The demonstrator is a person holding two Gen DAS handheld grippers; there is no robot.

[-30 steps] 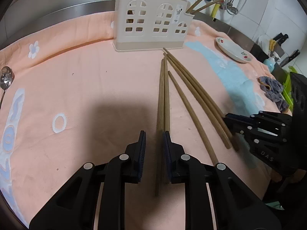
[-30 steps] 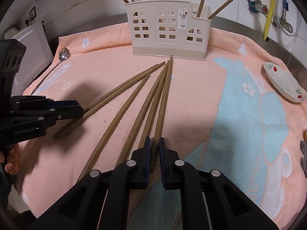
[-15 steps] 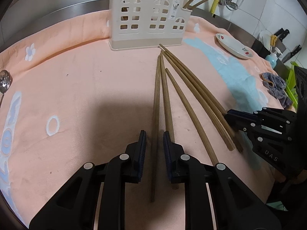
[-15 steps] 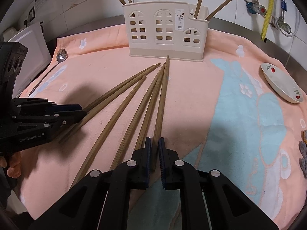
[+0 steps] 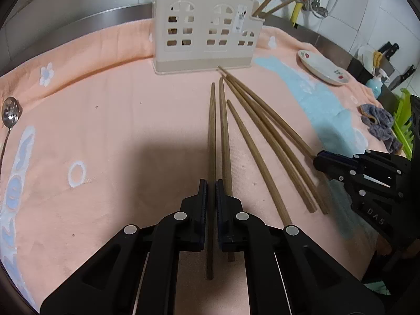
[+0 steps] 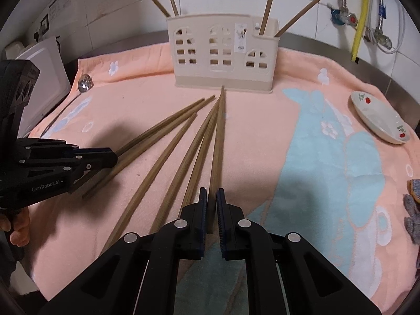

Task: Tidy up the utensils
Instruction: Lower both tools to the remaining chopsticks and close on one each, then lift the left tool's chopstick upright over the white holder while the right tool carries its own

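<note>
Both grippers have closed: the left gripper point(image 5: 211, 183) clenches one chopstick point(image 5: 211, 131), the right gripper point(image 6: 212, 193) another chopstick point(image 6: 218, 144). Three more lie between on the towel point(image 5: 118, 120); beyond, the holder point(image 6: 223, 55) already keeps four

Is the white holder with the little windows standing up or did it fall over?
Standing up. The holder sits flat on its base on the towel, and chopsticks poke out of its top.

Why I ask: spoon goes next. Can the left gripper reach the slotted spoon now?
Probably not yet: the left gripper is shut on a chopstick, though bare towel lies between it and the slotted spoon.
</note>
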